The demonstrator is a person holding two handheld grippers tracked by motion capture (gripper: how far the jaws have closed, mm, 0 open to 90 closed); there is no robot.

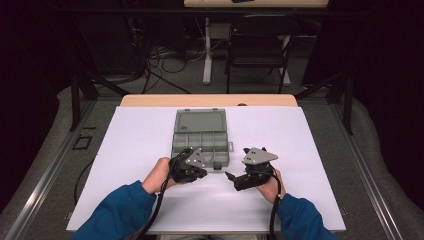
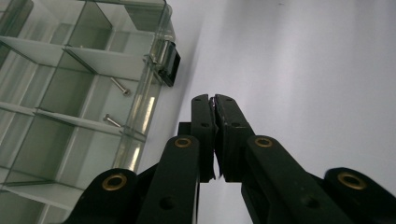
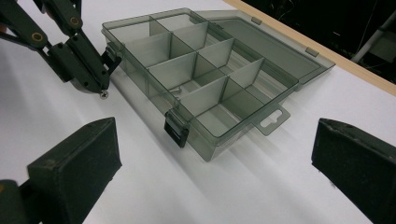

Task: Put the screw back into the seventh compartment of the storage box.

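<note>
A white sheet (image 1: 150,150) covers the wooden table (image 1: 150,100), whose bare far edge shows beyond it. Behind the table stands a dark chair (image 1: 257,45) beside a pale table leg (image 1: 207,50), with black cables (image 1: 165,60) tangled on the grey floor (image 1: 360,145). A second tabletop (image 1: 280,3) shows at the top edge.

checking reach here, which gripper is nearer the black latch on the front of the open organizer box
Left. The left gripper, shut on a small screw, hangs right beside the black latch on the organizer box. The right gripper stands open, farther back.
</note>
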